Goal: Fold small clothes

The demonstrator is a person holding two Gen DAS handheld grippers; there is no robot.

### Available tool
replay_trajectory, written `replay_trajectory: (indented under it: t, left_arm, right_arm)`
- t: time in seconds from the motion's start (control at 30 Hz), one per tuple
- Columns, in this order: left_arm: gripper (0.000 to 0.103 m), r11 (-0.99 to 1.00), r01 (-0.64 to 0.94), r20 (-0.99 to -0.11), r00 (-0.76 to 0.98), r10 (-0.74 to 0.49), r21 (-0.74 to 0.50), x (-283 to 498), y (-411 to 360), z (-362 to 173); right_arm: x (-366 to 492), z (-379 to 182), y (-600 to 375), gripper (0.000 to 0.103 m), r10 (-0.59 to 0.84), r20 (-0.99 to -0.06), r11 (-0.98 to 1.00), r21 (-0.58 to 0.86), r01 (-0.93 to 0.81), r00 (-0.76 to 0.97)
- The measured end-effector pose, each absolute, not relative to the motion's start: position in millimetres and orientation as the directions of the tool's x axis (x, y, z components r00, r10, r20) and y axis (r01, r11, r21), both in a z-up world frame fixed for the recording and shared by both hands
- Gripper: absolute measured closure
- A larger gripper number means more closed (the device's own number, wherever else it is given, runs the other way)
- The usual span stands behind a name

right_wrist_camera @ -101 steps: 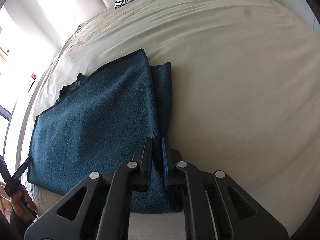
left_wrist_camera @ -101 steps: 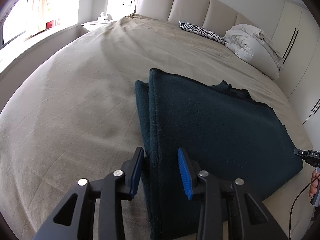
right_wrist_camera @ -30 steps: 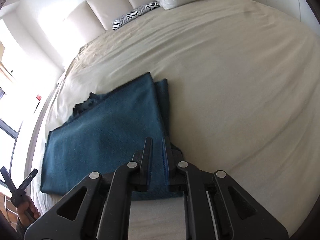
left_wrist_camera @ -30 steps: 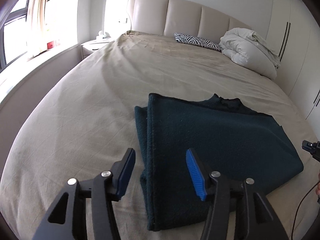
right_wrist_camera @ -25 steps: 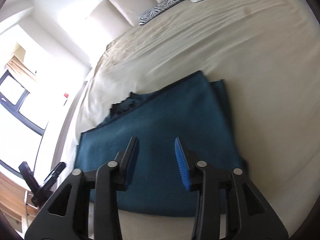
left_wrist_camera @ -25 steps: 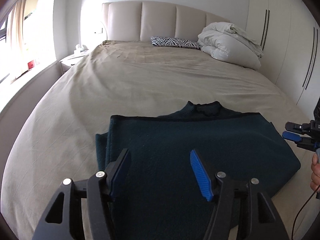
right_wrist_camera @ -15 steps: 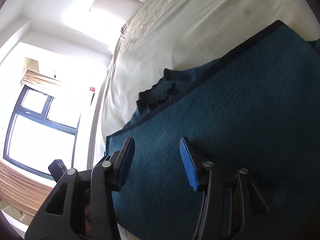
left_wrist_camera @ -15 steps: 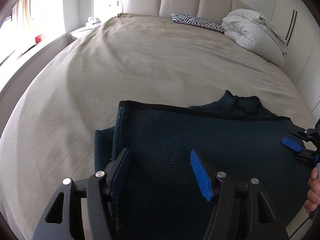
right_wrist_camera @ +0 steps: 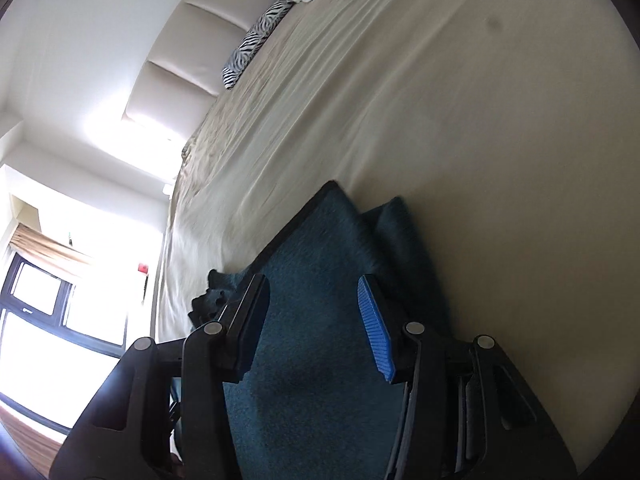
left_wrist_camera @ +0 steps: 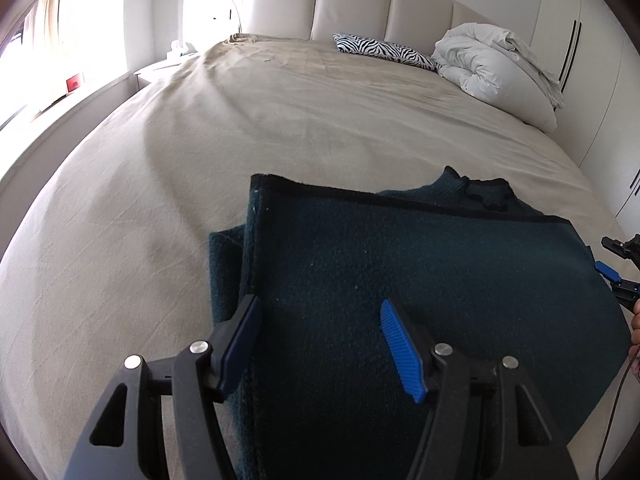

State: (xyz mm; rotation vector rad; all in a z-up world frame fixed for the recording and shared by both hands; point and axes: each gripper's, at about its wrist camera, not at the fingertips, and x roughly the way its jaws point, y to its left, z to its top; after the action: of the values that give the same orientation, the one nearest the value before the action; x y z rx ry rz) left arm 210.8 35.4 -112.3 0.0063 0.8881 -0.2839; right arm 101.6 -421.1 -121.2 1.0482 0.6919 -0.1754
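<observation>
A dark teal knitted garment [left_wrist_camera: 400, 264] lies folded flat on the beige bed [left_wrist_camera: 280, 120], its collar at the far right edge and a folded sleeve sticking out at the left. My left gripper [left_wrist_camera: 320, 340] is open and empty, just above the garment's near left part. My right gripper [right_wrist_camera: 312, 320] is open and empty over the same garment [right_wrist_camera: 312, 380], and it shows at the right edge of the left wrist view [left_wrist_camera: 618, 268].
A zebra-print pillow [left_wrist_camera: 384, 50] and a bundled white duvet [left_wrist_camera: 496, 76] lie by the padded headboard [left_wrist_camera: 352, 4]. Wardrobe doors [left_wrist_camera: 580, 48] stand at the right. A window sill and nightstand are at the left.
My right gripper let go of the garment's edge, opened, and swung to the garment's other side. My left gripper stayed open and shifted right over the garment.
</observation>
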Motion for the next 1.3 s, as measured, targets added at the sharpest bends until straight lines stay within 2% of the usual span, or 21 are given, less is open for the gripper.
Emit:
replay_trajectory:
  t: [0.1,0.17,0.23,0.4,0.47,0.53,0.87,1.03,1.17,1.3]
  left_arm:
    - [0.038,0.965,0.233,-0.761,0.602,-0.241,-0.121,190,34,-103]
    - [0.037,0.959,0.256,-0.760,0.598,-0.254,-0.120,170,25,-100]
    - [0.033,0.957,0.284,-0.769,0.596,-0.230,-0.066,149,12,-101]
    - [0.027,0.950,0.311,-0.791,0.591,-0.159,0.042,126,-2,-117]
    - [0.026,0.952,0.306,-0.794,0.584,-0.171,0.019,129,1,-116]
    - [0.026,0.951,0.308,-0.798,0.577,-0.174,0.015,131,3,-116]
    - [0.026,0.948,0.317,-0.788,0.585,-0.191,0.006,128,4,-119]
    - [0.026,0.952,0.305,-0.785,0.584,-0.208,-0.025,121,15,-112]
    - [0.026,0.964,0.250,-0.752,0.618,-0.230,-0.089,110,41,-94]
    - [0.026,0.967,0.177,-0.729,0.636,-0.254,-0.183,114,80,-81]
  right_arm:
    - [83,-108,-408,0.056,0.214,-0.575,0.516,0.753,0.408,0.789]
    - [76,-99,-379,0.056,0.296,-0.531,0.534,0.781,0.324,0.794]
    - [72,-99,-337,0.056,0.407,-0.504,0.537,0.807,0.247,0.762]
    - [83,-120,-234,0.056,0.589,-0.544,0.590,0.795,0.142,0.598]
    - [86,-132,-224,0.056,0.578,-0.579,0.606,0.777,0.173,0.576]
    - [85,-139,-235,0.058,0.579,-0.561,0.569,0.798,0.199,0.592]
    - [13,-134,-344,0.058,0.377,-0.588,0.524,0.772,0.359,0.716]
    - [-8,-120,-368,0.058,0.276,-0.606,0.526,0.745,0.411,0.746]
    - [-11,-101,-362,0.056,0.274,-0.589,0.551,0.744,0.377,0.760]
    - [11,-84,-331,0.055,0.339,-0.561,0.577,0.758,0.304,0.755]
